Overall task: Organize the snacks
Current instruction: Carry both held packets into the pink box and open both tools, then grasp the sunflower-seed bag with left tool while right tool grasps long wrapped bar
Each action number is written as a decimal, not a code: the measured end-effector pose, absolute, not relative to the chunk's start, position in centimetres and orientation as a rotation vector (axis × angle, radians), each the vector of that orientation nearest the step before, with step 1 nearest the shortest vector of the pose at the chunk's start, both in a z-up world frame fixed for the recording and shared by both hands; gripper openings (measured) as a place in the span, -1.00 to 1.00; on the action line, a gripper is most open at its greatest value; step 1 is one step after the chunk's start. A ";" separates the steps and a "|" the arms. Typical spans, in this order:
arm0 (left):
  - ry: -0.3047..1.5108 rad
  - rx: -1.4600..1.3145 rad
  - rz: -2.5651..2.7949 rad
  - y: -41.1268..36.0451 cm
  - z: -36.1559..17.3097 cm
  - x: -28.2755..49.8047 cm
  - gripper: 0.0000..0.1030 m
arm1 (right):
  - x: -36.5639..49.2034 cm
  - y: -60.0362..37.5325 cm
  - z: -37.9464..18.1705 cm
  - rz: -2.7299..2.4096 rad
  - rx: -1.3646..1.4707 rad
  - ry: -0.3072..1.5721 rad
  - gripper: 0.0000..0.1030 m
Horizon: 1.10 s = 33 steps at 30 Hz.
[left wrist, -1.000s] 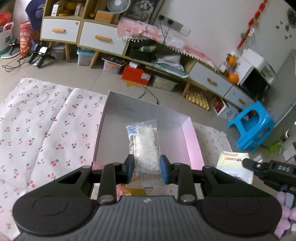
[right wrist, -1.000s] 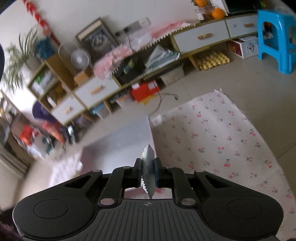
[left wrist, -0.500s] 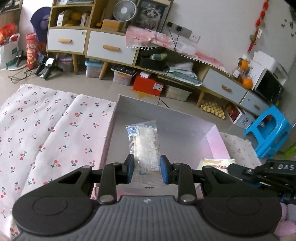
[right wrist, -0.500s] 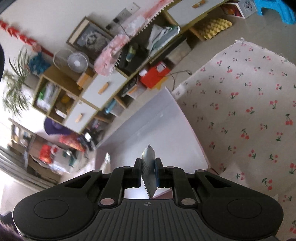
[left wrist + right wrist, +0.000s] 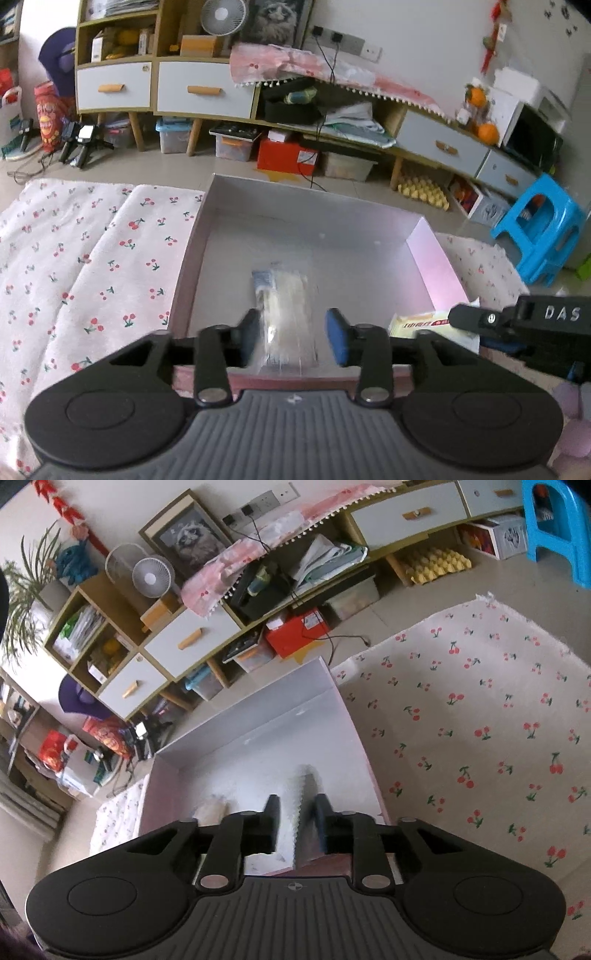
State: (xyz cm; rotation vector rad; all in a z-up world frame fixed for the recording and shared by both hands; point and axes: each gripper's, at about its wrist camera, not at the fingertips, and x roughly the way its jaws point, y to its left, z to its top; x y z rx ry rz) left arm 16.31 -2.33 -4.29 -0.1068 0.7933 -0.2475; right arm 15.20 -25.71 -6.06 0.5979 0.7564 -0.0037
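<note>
The snacks are two flat sealed packets, both located over the open grey-and-pink box (image 5: 436, 258) that stands on the cherry-print cloth (image 5: 92, 258) spread on the floor. The clear packet of pale wafers (image 5: 286, 314) is seen between the blue pads of the left claw (image 5: 295, 338), whose jaws are opening; a gap shows on each side of the packet, so it is judged released and dropping toward the box floor. The yellow-and-white packet (image 5: 424, 325) lies edge-on in the right claw (image 5: 297, 821), whose jaws are also opening; its serrated seam (image 5: 301, 805) rests near the right pad, and no firm pinch is visible. Both packets are judged light, thin and flexible, with slick film surfaces that can slide out of a loose pinch. The contents are likely brittle, so hard squeezing across the middle is to be avoided. Each packet is best taken at the crimped end seam or along a flat side edge, where the film is doubled and no contents are crushed. A broad, shallow pinch is recommended, since a limp packet will sag and swing when held by one corner.
</note>
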 end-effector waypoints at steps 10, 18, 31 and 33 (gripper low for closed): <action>0.800 -0.074 -0.278 -2.6 -2.7 15.2 0.72 | 13.8 -26.0 -3.2 0.050 0.556 0.712 0.53; 0.834 -0.062 -0.253 -1.7 -2.4 14.2 0.90 | 12.8 -25.7 -2.3 0.081 0.476 0.735 0.63; 0.867 0.011 -0.260 -0.8 -1.9 11.0 0.91 | 9.8 -24.5 -2.4 0.126 0.277 0.785 0.66; 0.866 0.018 -0.270 -0.9 -1.9 10.5 0.91 | 9.3 -24.6 -2.6 0.119 0.264 0.803 0.66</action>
